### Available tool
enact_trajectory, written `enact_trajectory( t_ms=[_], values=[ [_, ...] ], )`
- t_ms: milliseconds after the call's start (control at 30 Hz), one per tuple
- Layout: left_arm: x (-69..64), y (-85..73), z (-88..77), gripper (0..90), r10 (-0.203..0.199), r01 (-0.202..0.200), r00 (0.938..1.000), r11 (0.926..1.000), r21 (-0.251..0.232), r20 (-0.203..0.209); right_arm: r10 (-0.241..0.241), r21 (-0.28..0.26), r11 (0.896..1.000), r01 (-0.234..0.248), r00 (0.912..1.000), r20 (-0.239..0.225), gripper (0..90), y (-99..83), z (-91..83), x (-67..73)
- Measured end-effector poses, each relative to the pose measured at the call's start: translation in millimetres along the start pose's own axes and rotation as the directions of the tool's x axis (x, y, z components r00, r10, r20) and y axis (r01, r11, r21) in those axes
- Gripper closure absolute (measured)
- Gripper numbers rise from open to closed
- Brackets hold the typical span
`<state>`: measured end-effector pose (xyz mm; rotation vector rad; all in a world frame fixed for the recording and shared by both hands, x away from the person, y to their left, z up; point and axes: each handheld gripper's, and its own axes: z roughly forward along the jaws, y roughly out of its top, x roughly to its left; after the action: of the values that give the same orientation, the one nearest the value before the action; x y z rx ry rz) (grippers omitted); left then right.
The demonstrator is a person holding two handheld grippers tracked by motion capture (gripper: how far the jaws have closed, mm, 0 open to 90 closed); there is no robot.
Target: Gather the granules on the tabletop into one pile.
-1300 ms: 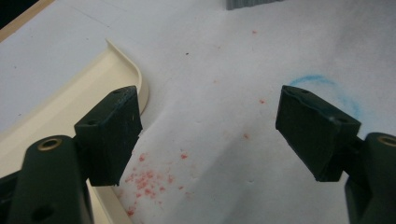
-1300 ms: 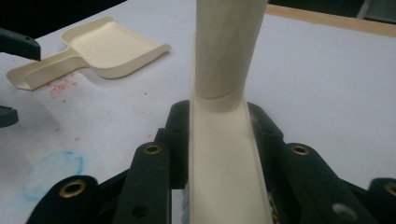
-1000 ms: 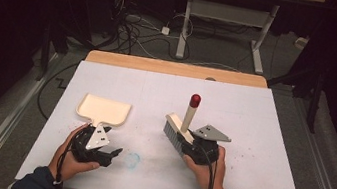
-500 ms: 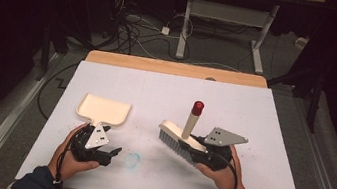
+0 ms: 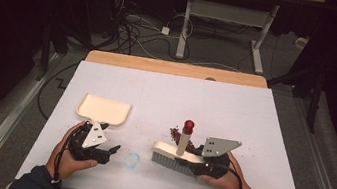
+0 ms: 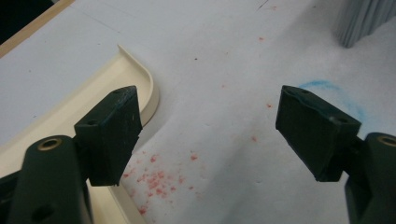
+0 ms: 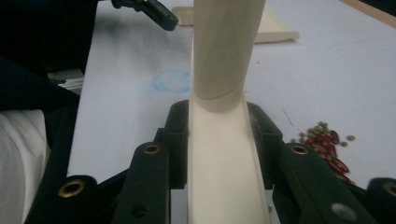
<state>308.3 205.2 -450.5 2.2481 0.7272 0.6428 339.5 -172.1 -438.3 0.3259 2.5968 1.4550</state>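
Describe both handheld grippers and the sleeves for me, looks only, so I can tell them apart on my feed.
Both grippers are black with two blocky jaws and brass-ringed screw holes. The left gripper and right gripper each carry a grey three-cornered plate with small dark holes and trail a black cable. The person wears dark blue sleeves.

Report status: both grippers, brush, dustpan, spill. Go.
Left gripper open, fingers beside dustpan. Right gripper shut on brush. Bean pile just beyond brush, unswept. Nothing between.
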Motion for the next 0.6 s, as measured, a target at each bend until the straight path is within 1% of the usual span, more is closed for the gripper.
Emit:
enact_trajectory(
  t_ms=[133, 233, 267, 367, 433, 500, 600],
  values=[
    [-1.1, 0.5, 0.6, 21.5, 0.007, -0.007, 1.0, 1.0, 0.002, 0.003, 0.022, 0.0, 1.0, -0.022, 0.9997, 0.012, 66.8, -2.7, -2.1, -22.1],
    [-1.7, 1.0, 1.9, 21.5, 0.002, -0.002, 1.0, 1.0, 0.001, 0.006, 0.043, -0.013, 0.999, -0.043, 0.9991, 0.004, 66.4, -5.0, 0.4, -38.9],
    [-1.8, 1.3, 2.5, 21.5, 0.003, -0.003, 1.0, 1.0, 0.003, 0.006, 0.04, -0.017, 0.999, -0.04, 0.9992, -0.002, 66.5, -4.9, 1.7, -43.1],
    [-2.4, 1.8, 4.7, 21.5, 0.004, -0.004, 0.9999, 1.0, 0.009, 0.011, 0.024, -0.021, 0.999, -0.024, 0.9995, -0.019, 66.6, -1.7, 6.4, -51.4],
    [-2.6, 2.0, 5.5, 21.5, 0.008, -0.008, 0.9998, 0.9999, 0.015, 0.016, 0.013, -0.023, 1.0, -0.014, 0.9997, -0.02, 66.7, 1.1, 9.4, -55.6],
    [-3.3, 2.0, 5.8, 21.5, 0.008, -0.009, 0.9998, 0.9998, 0.017, 0.016, 0.009, -0.032, 0.999, -0.009, 0.9999, -0.005, 66.9, 3.1, 11.4, -58.9],
    [-3.5, 1.5, 5.5, 21.5, 0.003, -0.004, 0.9998, 0.9999, 0.013, 0.02, 0.017, -0.04, 0.999, -0.016, 0.9997, 0.016, 67.0, 4.6, 12.6, -63.1]
  ],
)
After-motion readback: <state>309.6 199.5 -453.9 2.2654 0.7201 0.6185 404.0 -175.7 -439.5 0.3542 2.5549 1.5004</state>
